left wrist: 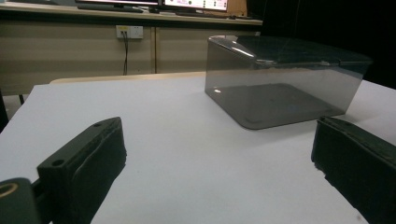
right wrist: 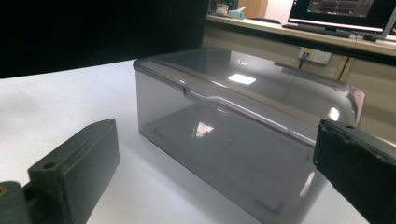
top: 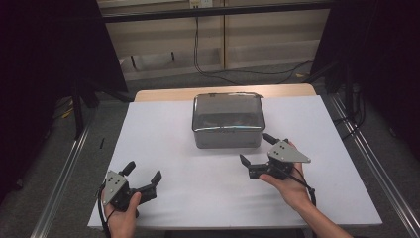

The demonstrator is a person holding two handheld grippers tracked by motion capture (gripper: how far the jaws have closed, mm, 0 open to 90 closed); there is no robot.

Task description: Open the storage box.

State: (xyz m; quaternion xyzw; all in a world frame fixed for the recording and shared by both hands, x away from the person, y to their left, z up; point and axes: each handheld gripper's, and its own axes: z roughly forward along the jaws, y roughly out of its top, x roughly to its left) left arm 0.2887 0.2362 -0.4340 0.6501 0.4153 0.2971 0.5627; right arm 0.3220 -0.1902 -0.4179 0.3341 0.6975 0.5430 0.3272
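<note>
A smoky clear plastic box (top: 228,120) with a closed lid stands at the middle back of the white table (top: 198,178). My left gripper (top: 143,175) rests near the front left, open and empty, facing the box (left wrist: 280,86) from a distance. My right gripper (top: 256,148) is open just in front of the box's right corner, close to the box (right wrist: 238,135) but apart from it, with nothing between its jaws.
The white sheet covers a wooden table top whose far edge (top: 223,91) shows behind the box. Metal rails (top: 64,168) run along both sides on the floor. Cables (top: 247,72) lie beyond the table by a beige wall unit.
</note>
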